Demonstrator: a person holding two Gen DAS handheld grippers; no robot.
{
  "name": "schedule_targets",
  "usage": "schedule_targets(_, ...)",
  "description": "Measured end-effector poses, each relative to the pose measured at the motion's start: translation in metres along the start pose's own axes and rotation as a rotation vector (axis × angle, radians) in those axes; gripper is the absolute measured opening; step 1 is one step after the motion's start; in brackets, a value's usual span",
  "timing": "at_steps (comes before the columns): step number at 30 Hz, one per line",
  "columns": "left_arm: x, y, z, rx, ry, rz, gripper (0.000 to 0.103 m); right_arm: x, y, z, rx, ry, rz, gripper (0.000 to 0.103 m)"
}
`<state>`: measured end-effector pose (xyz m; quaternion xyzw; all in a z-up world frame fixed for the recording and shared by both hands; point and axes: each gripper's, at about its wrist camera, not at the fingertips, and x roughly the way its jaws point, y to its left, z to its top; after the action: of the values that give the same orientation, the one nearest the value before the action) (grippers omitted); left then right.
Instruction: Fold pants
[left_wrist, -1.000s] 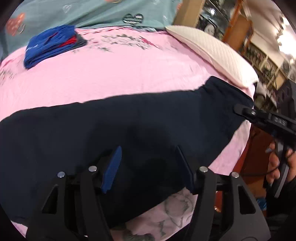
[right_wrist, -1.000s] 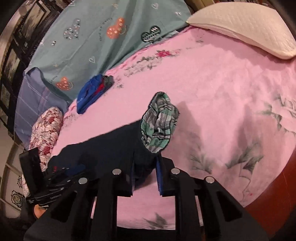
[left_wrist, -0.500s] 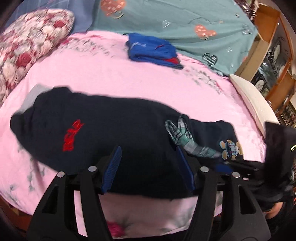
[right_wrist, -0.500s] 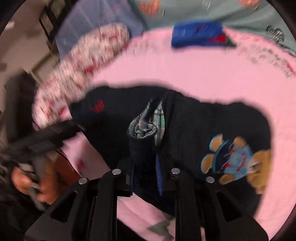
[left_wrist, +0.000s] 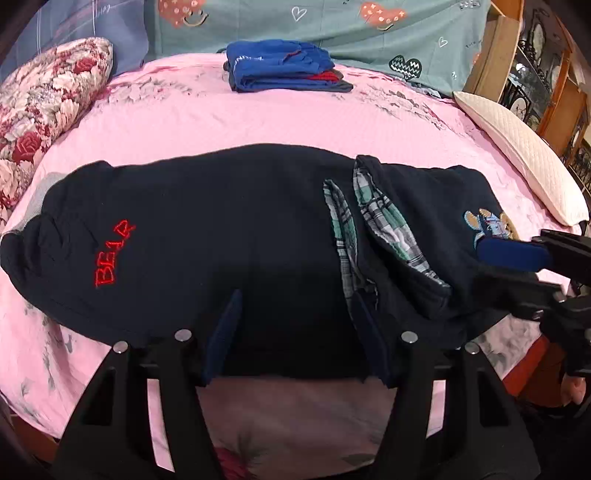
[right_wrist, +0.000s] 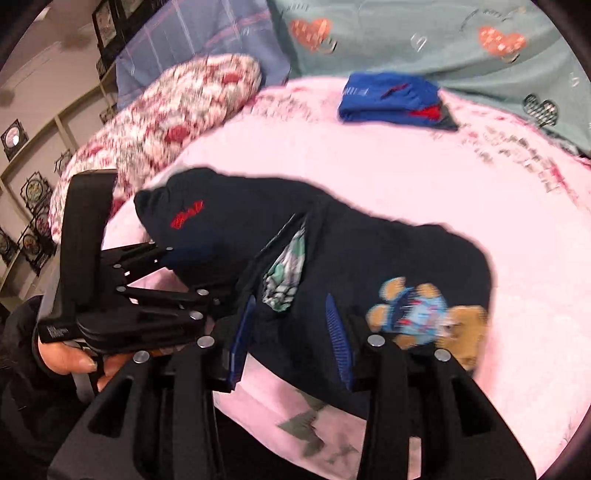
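Dark navy pants (left_wrist: 229, 229) lie across the pink bed, with red "BEAR" lettering at the left, a bear patch at the right and plaid lining showing at a fold (left_wrist: 384, 225). They also show in the right wrist view (right_wrist: 369, 254). My left gripper (left_wrist: 295, 332) is open over the pants' near edge, holding nothing. My right gripper (right_wrist: 291, 332) is open, its fingers either side of the near edge by the plaid lining. It also shows at the right of the left wrist view (left_wrist: 517, 258).
A folded blue garment (left_wrist: 280, 64) lies at the far side of the pink sheet (left_wrist: 221, 118). A floral pillow (left_wrist: 44, 107) is at the left, a white pillow (left_wrist: 524, 162) at the right. The bed's front edge is just below the grippers.
My right gripper was shut on the pants' fold and has opened, letting it go. The pants now lie spread on the bed. The left gripper stayed open and drew back.
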<state>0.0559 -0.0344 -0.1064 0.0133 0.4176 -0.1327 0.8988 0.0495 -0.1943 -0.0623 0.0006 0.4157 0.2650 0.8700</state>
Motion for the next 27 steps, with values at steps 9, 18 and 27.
schedule_targets(9, -0.002, -0.001, -0.003, 0.014, -0.002, 0.018, 0.063, 0.018, -0.009, 0.004, 0.043, 0.042, 0.038, 0.011)
schedule_targets(18, -0.016, 0.010, -0.003, -0.015, -0.007, 0.020, 0.063, 0.016, 0.012, 0.019, -0.009, 0.059, 0.154, 0.011)
schedule_targets(27, -0.047, -0.001, 0.022, 0.011, -0.103, -0.075, 0.068, 0.010, 0.016, -0.002, -0.096, 0.056, 0.140, 0.049)
